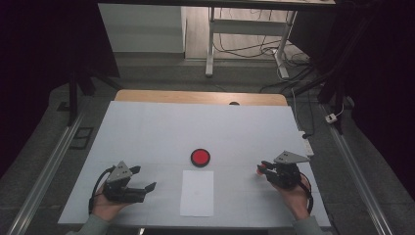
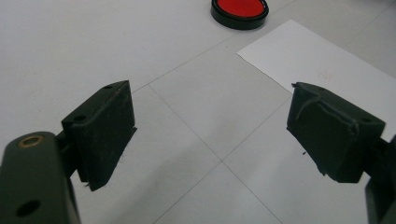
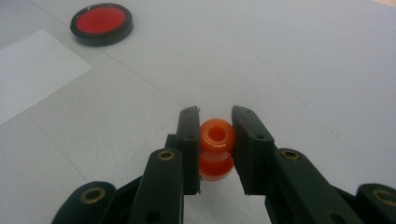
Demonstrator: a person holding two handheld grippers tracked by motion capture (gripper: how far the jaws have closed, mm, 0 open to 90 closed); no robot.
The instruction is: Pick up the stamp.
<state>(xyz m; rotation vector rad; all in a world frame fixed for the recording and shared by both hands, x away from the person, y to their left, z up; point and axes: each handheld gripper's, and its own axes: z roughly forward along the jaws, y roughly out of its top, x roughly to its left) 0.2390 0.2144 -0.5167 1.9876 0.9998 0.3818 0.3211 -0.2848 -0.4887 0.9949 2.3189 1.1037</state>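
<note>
1. Worktop point(image 1: 147, 127): pale grey surface with thin seam lines; a strip of wood shows along its far edge. Landmark for all positions below: the white paper sheet.
2. White paper sheet point(image 1: 196, 193): lies flat near the centre of the near edge of the worktop, long side running away from the person. It also shows in the left gripper view point(image 2: 327, 65) and at the left edge of the right gripper view point(image 3: 32, 70).
3. Left gripper point(image 1: 145, 189): well to the left of the sheet, held in the person's left hand point(image 1: 105, 205), resting low on the worktop. Jaws stand wide apart with nothing between them; in the left gripper view point(image 2: 210, 135) bare worktop shows in the gap, and they point towards the sheet's far left corner.
4. Right gripper point(image 1: 263, 168): well to the right of the sheet, held in the right hand point(image 1: 293, 198). Jaws are clamped on the orange piece; in the right gripper view point(image 3: 215, 140) both pads press its sides.
5. Red disc point(image 1: 200, 157): round, red face in a black rim, just beyond the far edge of the sheet, not touching it. Apart from both grippers.
6. Orange piece point(image 3: 216, 149): small, glossy, spool-shaped, with a hole in its upper end. It sits between the right gripper's jaws, low over the worktop, well right of the sheet. Cannot tell whether its base touches the worktop.
</note>
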